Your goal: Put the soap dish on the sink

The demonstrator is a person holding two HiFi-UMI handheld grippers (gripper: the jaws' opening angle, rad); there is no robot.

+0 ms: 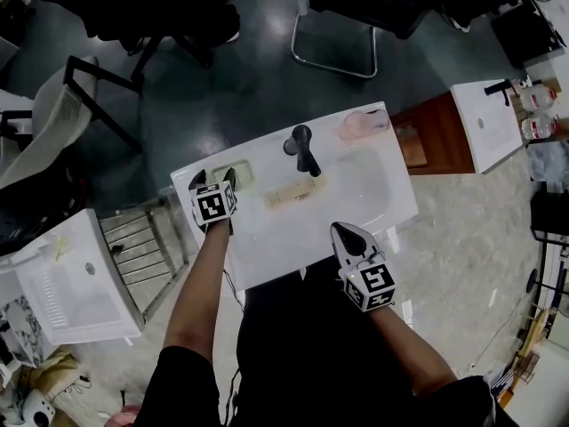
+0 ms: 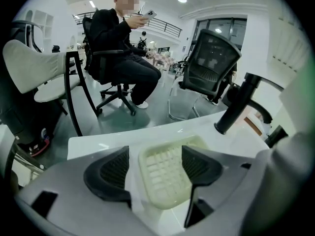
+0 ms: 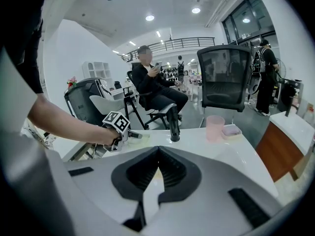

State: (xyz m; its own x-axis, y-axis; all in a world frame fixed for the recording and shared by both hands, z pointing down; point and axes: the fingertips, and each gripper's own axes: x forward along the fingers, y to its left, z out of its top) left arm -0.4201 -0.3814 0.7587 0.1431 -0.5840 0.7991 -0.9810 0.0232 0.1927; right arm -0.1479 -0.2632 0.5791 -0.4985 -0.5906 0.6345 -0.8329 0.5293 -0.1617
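Soap dish [image 2: 165, 176] down flat on back rim of sink [image 1: 267, 247], left of tap [image 1: 304, 149]. Looks fully supported, so placement judged as good as done. Left tongs [image 2: 155, 167] spread wide, straddling dish, one pad plainly clear of it, other close over its edge, no squeeze, gripping nothing. Angled steeply down at dish, fitting a set-down from above. Probably parked there only for a clean lift-away. Right tongs [image 3: 157, 170] pressed together, empty, held in front of tap near front edge of sink. Out of the way, probably because a one-handed job. Pink cup [image 3: 215, 127] right of tap, well apart from dish, no clash. Next, by judgement: lift left tongs straight off. Risk: pad catching dish edge, dragging it off rim.
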